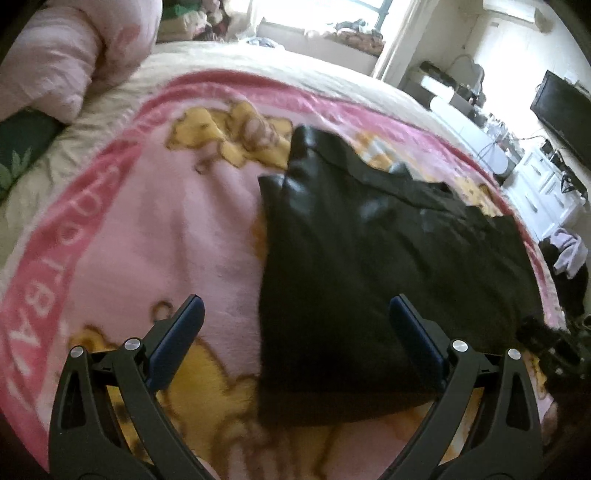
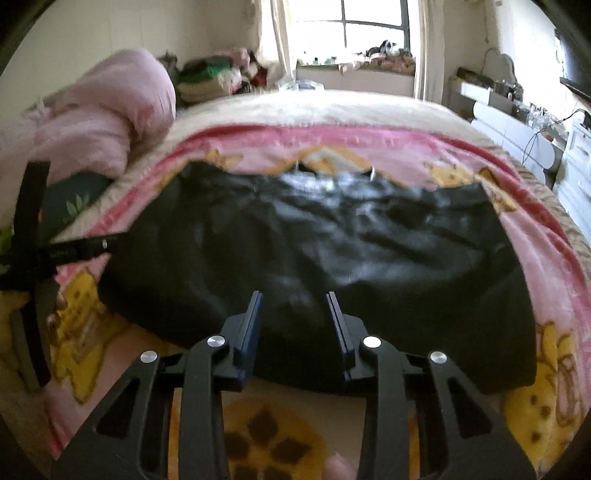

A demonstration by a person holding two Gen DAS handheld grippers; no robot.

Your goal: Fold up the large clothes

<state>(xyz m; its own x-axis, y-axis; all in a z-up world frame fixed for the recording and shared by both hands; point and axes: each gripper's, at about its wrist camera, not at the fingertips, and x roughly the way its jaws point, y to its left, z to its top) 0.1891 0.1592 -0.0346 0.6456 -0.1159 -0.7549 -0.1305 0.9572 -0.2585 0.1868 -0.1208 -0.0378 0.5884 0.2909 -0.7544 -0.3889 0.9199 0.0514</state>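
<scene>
Right gripper (image 2: 294,295): jaws narrowed to a small gap, blue pads (image 2: 252,325) parallel, poised over the near hem of the black garment (image 2: 314,258); whether the pads pinch any cloth cannot be told from the blurred picture. Left gripper (image 1: 295,306): jaws spread wide, released, nothing between the pads; left pad over bare blanket, right pad over the garment's near corner. Black garment: spread flat ahead of both pairs of jaws, glossy and creased, its left edge running straight away from the left gripper's gap, collar end farthest from the jaws. Beneath and around the garment: pink blanket (image 1: 177,229) with yellow cartoon figures and a darker pink lettered border, covering the bed (image 2: 332,107). Left of the jaws, beyond the blanket border: rolled pale-pink quilt (image 2: 122,110). In the right wrist view, at far left: black frame of the other gripper. Far ahead: bright window (image 2: 354,26). Right of the jaws: white dresser (image 1: 546,192) and dark screen (image 1: 565,110).
</scene>
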